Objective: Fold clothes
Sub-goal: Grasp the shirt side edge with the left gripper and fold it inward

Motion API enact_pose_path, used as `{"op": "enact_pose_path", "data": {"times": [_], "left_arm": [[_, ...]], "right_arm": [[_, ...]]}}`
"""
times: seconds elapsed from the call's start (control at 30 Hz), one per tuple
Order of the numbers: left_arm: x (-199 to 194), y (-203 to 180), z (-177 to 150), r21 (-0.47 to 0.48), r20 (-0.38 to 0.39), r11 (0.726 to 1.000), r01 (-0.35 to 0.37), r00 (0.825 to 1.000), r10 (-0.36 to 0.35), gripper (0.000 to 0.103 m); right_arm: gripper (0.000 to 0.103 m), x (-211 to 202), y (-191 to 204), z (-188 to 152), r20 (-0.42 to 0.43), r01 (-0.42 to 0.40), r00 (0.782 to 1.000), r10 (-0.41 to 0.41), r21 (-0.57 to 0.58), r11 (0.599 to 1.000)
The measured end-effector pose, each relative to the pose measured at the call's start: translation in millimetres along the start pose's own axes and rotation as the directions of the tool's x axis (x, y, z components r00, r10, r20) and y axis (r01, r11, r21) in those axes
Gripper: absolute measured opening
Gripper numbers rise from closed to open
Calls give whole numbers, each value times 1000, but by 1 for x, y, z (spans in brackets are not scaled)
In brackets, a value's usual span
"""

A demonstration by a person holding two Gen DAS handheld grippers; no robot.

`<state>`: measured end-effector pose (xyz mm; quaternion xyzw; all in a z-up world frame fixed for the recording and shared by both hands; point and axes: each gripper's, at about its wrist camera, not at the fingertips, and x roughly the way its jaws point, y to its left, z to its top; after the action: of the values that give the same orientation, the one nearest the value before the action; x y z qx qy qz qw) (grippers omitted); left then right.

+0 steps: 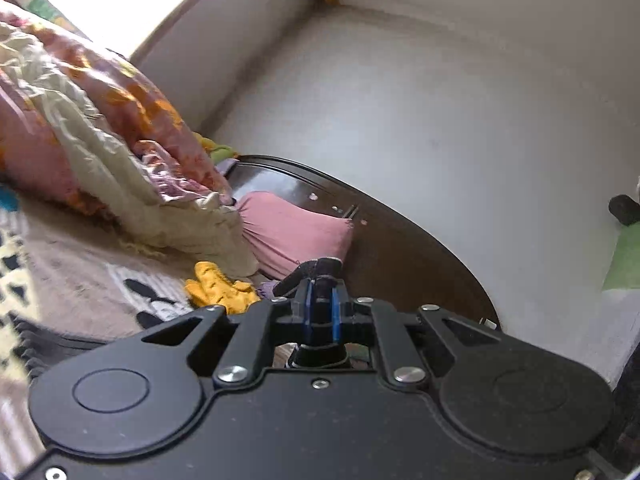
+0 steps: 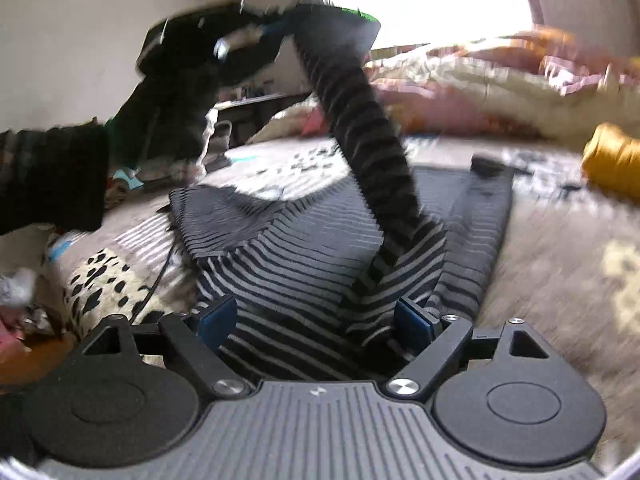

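A dark grey striped garment lies spread on the beige bed cover. My left gripper is shut on one part of it, a striped strip that rises from the garment to that gripper, held high in the air. In the left wrist view dark fabric sticks out between the closed blue pads. My right gripper is open just above the garment's near edge, its blue pads wide apart with striped cloth between them.
A heap of crumpled bedding and clothes lies at the bed's far side, with a pink pillow and a yellow garment. A dark wooden headboard meets the white wall. A yellow cloth lies at the right.
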<state>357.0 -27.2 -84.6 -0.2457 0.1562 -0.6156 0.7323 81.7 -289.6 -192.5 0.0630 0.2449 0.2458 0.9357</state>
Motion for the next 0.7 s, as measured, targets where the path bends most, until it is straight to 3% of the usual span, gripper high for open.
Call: {"op": "enact_pose_path", "data": {"times": [0.17,0.23,0.3,0.37,0.5,0.57,0.67,0.7], "left_arm": [[57,35,6,-35,-2,999,-13,1000,13,8],[82,56,1,-70,-19,996,-58,998,57,8],[107,80,-8,-95,-75,981,-171,983,165,8],[130,106,-25,-106,-178,944,-313,940,291,8],[153,123,-47,-23,-315,891,-453,849,424,8],[150,121,-44,-33,-285,899,-437,866,410,8],[145,110,-33,-33,-223,929,-370,908,354,8],[146,111,-33,-39,-220,927,-372,908,355,8]], "right_arm": [[85,-9,-4,-9,15,-13,1000,13,38,999],[85,-12,-9,-11,26,-22,999,20,66,998],[85,-15,-16,-12,34,-33,999,30,104,994],[85,-17,-24,-13,45,-54,998,48,158,986],[85,-17,-30,-15,57,-77,996,67,209,975],[85,-18,-31,-15,57,-81,996,70,214,973],[85,-19,-34,-14,66,-95,995,81,248,964],[85,-19,-35,-15,67,-97,994,83,254,962]]}}
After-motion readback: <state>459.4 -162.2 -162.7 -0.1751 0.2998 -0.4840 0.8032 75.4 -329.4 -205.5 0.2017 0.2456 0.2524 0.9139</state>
